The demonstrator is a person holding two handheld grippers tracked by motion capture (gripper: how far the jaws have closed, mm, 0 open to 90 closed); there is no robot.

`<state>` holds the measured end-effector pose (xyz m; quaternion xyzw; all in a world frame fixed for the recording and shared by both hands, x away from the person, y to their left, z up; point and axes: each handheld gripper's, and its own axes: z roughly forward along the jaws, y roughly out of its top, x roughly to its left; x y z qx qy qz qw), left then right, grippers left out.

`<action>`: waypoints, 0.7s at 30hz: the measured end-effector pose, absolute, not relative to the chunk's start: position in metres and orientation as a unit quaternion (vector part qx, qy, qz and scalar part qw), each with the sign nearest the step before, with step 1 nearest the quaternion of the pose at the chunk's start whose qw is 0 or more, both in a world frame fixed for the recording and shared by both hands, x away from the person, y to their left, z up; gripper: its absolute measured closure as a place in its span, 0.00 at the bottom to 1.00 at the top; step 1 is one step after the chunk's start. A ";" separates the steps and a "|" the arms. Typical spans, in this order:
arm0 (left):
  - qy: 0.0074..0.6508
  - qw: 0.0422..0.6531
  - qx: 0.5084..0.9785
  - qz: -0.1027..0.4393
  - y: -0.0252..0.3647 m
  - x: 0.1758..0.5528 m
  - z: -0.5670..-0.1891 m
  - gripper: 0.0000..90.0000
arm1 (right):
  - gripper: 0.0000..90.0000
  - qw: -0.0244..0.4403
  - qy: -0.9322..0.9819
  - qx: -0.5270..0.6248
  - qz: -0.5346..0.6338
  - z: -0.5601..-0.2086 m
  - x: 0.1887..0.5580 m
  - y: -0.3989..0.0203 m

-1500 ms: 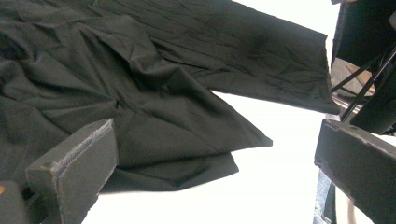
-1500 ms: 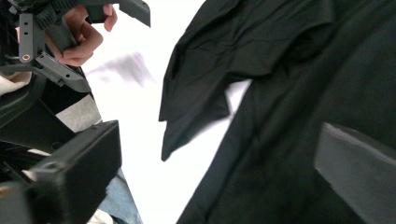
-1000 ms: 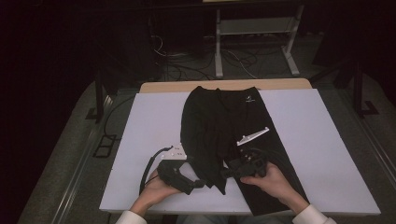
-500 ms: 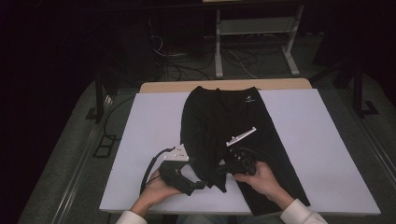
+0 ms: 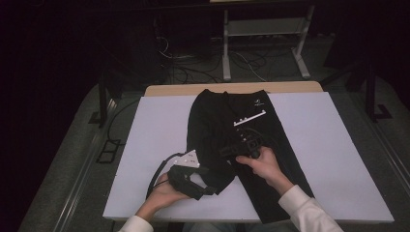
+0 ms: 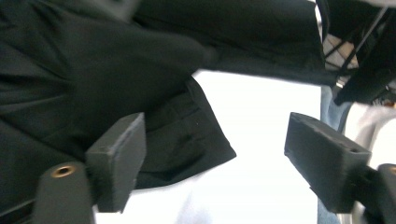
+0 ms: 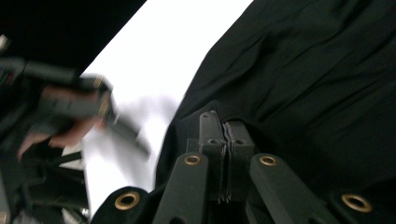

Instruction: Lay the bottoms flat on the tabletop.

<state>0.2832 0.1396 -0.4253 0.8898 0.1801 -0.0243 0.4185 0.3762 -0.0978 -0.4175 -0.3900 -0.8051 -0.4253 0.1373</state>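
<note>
2 grippers | right hand-held gripper [image 7: 226, 140] clamped on black garment [image 5: 227, 121] fold | left hand-held gripper [image 6: 224, 154] apart, closing round hem

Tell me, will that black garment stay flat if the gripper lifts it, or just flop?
Probably flop: the black garment already lies in soft folds on the white table. Where the right gripper pinches it, the cloth bunches, so it looks thin and likely light. It should drag and wrinkle rather than slide stiffly.

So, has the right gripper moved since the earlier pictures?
Yes. The right gripper, shut on the black garment, went up the white table, away from its near edge.
</note>
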 end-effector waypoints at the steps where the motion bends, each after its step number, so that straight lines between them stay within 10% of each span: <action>1: 0.175 0.413 0.894 -0.022 0.137 0.283 -0.427 0.31 | 0.96 0.135 -0.804 -0.394 -0.425 -0.418 0.381 -0.098; 12: 0.138 0.340 0.930 0.000 0.107 0.284 -0.443 0.41 | 0.96 0.139 -0.789 -0.426 -0.421 -0.431 0.404 -0.105; 21: 0.140 0.323 0.935 0.052 0.106 0.287 -0.441 0.98 | 0.96 0.149 -0.787 -0.422 -0.425 -0.432 0.403 -0.100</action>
